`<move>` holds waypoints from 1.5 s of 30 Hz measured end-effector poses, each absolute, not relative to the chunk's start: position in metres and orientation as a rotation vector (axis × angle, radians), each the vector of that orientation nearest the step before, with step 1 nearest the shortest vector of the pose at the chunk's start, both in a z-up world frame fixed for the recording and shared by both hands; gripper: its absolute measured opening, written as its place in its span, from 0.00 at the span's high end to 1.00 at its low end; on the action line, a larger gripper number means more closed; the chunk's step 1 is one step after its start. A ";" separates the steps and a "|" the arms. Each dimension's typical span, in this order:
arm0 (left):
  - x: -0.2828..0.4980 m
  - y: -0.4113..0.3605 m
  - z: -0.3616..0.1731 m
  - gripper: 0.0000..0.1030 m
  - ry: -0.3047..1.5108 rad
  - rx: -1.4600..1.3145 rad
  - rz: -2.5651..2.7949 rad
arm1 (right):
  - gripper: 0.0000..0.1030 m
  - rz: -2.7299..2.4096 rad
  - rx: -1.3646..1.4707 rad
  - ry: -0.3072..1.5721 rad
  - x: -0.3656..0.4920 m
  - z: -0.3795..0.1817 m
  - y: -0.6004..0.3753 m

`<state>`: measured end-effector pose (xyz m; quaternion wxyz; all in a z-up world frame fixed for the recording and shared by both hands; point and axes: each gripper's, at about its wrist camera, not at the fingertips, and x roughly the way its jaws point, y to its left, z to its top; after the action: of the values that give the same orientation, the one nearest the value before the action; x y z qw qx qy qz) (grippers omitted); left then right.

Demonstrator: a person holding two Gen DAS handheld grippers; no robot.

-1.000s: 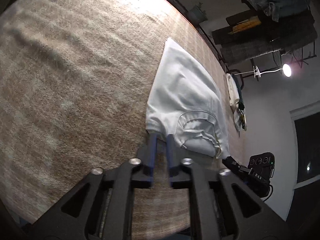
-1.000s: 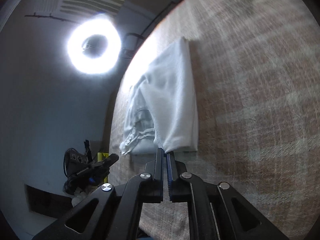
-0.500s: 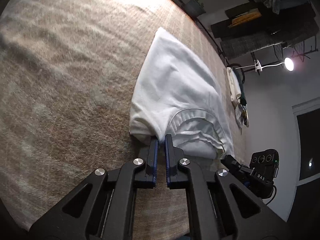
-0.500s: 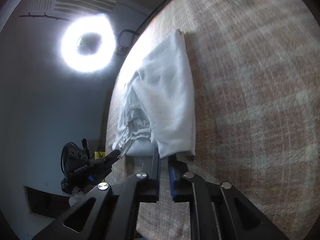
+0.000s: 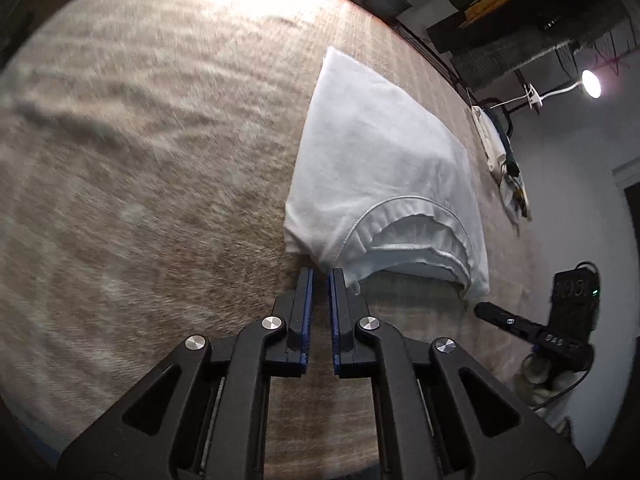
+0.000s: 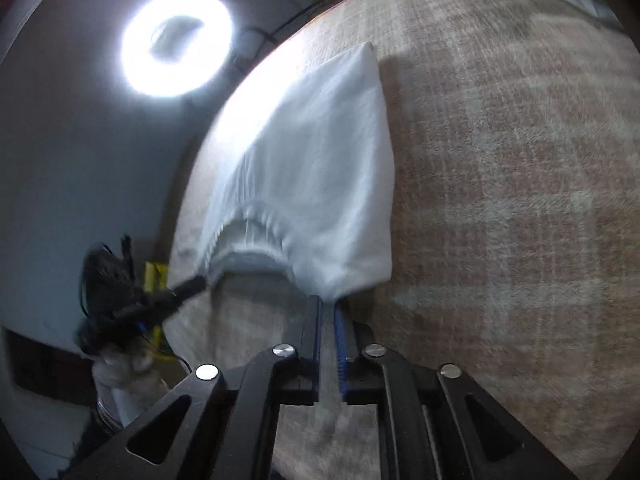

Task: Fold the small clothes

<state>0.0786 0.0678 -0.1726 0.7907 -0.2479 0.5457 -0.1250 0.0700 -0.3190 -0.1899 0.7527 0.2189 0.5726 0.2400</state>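
Note:
A small white garment (image 5: pixel 380 168) with a ribbed neckline lies folded on the beige woven cloth (image 5: pixel 140 160). My left gripper (image 5: pixel 321 273) is shut on the garment's near left corner and holds that edge lifted. My right gripper (image 6: pixel 329 301) is shut on the garment (image 6: pixel 320 176) at its near right corner, also lifted. The other gripper shows as a dark blurred shape in the right wrist view (image 6: pixel 128 300) and at the right of the left wrist view (image 5: pixel 560 320).
A folded stack of clothes (image 5: pixel 500 152) lies near the table's far right edge. A ring light (image 6: pixel 176 40) shines beyond the table. Shelves with dark clothes (image 5: pixel 520 32) and a lamp (image 5: pixel 591 83) stand behind.
Both grippers have closed on the garment's near corners and lifted that edge. The cloth now billows up from the table and the neckline opening faces the cameras.

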 end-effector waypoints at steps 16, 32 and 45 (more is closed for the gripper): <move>0.148 -0.029 -0.116 0.96 0.951 -0.282 -0.323 | 0.94 0.595 0.154 0.910 0.134 -0.120 -0.239; 0.172 -0.032 -0.177 0.96 1.087 -0.325 -0.314 | 0.95 0.624 0.025 1.033 0.161 -0.186 -0.204; 0.163 -0.018 -0.169 0.96 1.072 -0.298 -0.287 | 0.88 0.584 0.152 0.991 0.202 -0.173 -0.230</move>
<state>0.1634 -0.0179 -0.1687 0.8394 -0.1409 0.5070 -0.1357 0.2024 -0.2301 -0.1733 0.8364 0.0717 0.4682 0.2758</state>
